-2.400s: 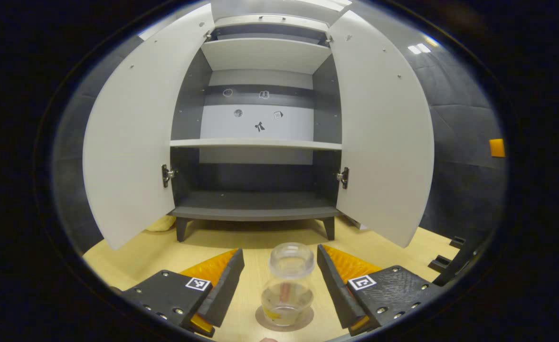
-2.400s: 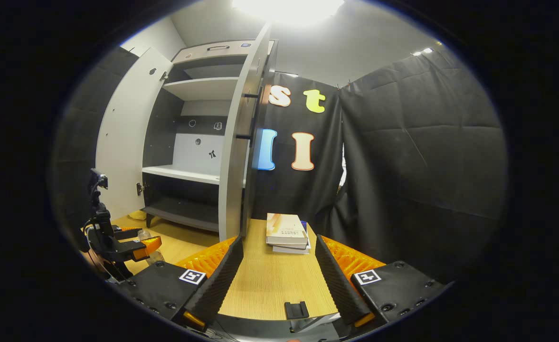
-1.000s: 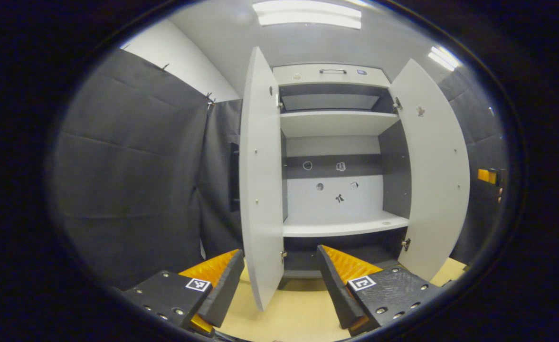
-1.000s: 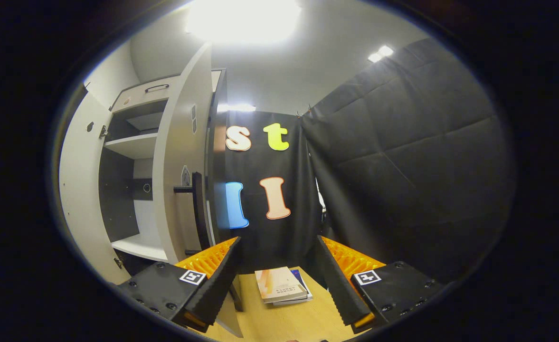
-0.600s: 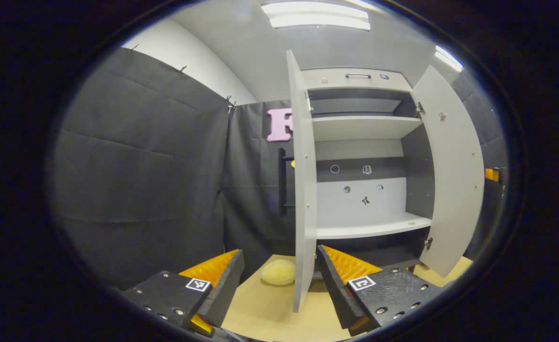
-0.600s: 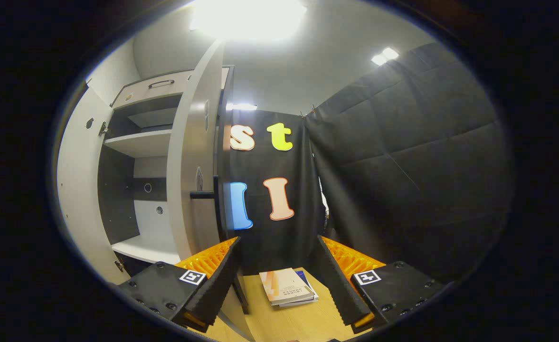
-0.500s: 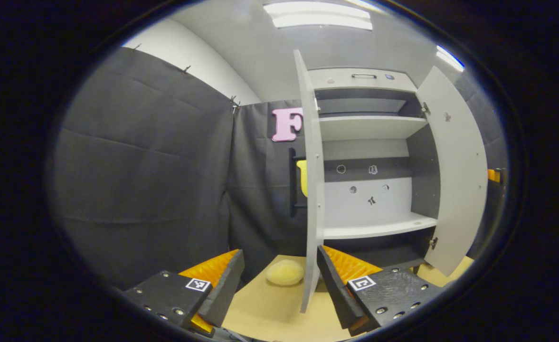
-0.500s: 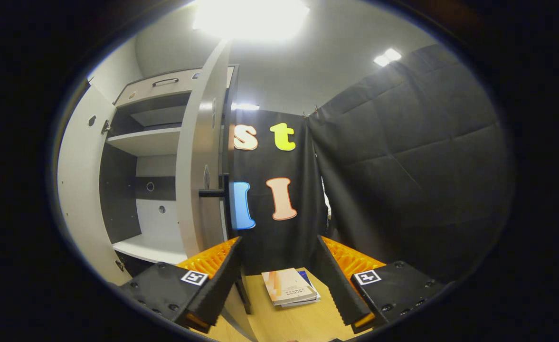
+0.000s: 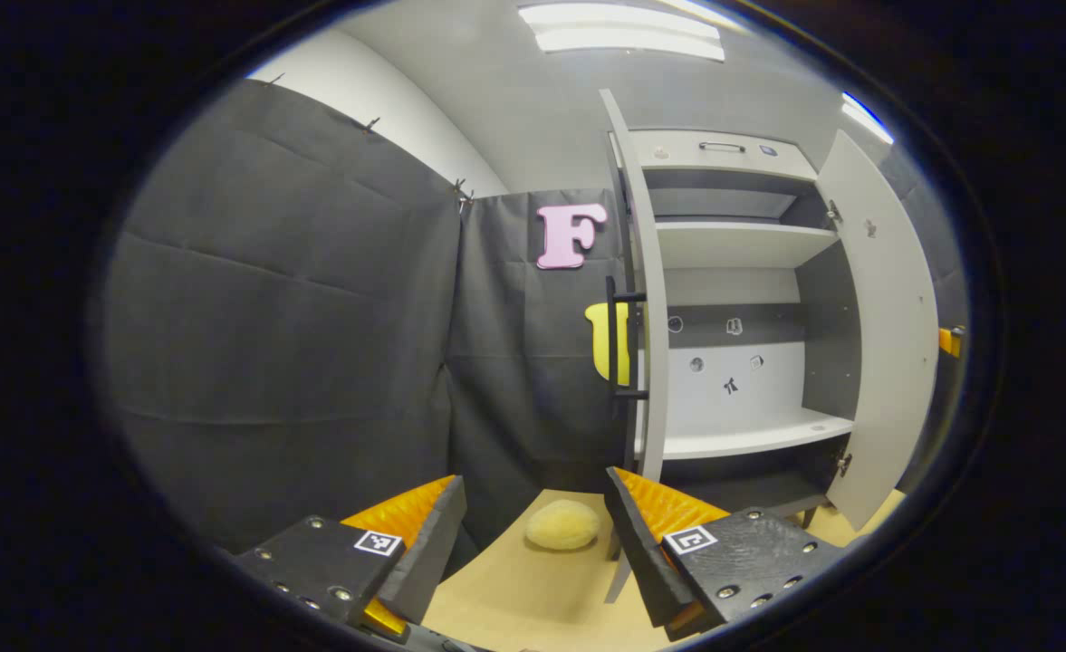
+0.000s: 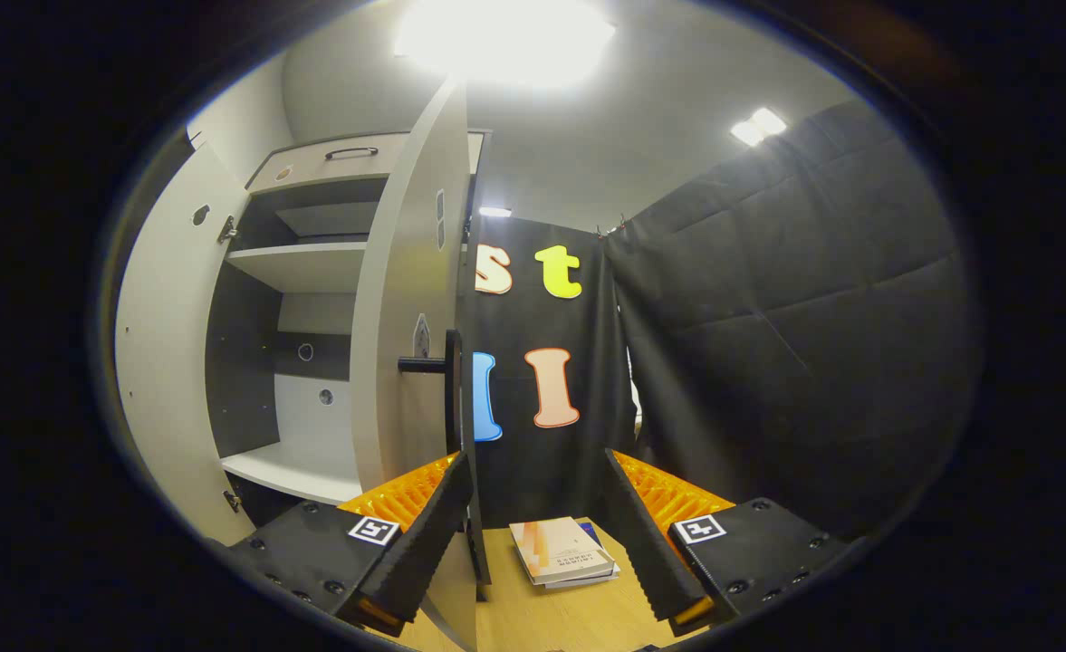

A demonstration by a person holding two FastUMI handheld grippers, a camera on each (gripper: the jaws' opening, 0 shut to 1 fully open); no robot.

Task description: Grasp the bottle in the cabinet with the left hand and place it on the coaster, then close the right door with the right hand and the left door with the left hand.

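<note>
The cabinet (image 9: 732, 299) stands on the light wooden bench (image 9: 533, 593) with both flat, pale grey doors swung out. In the left gripper view the left door (image 9: 646, 308) is seen nearly edge-on, a thin curved slab with a straight black bar handle (image 9: 612, 340) on its outer face. The right door (image 9: 886, 335) stands open at the far side, smooth and matt, with a small metal hinge near its lower edge. Between the doors are white shelves (image 9: 750, 439) and dark side walls, with little stickers on the back panel. The left tool (image 9: 533, 543) has its ribbed, wedge-shaped fingers wide apart and holds nothing. The right finger of this tool lies just before the lower edge of the left door; whether it touches I cannot tell. A soft, round, yellowish lump (image 9: 562, 526) lies on the bench beyond the gap, near the quilted black cloth wall (image 9: 288, 362).

In the right gripper view the right door (image 10: 406, 317) rises close in front, its black bar handle (image 10: 449, 389) just above the left finger of the right tool (image 10: 537, 543). The fingers of this tool are also spread apart and hold nothing. Beyond the gap a small stack of books (image 10: 561, 551) lies flat on the bench, with free wooden surface around it. The left door (image 10: 166, 344) stands open on the far side, and the cabinet interior shows between the two doors.
</note>
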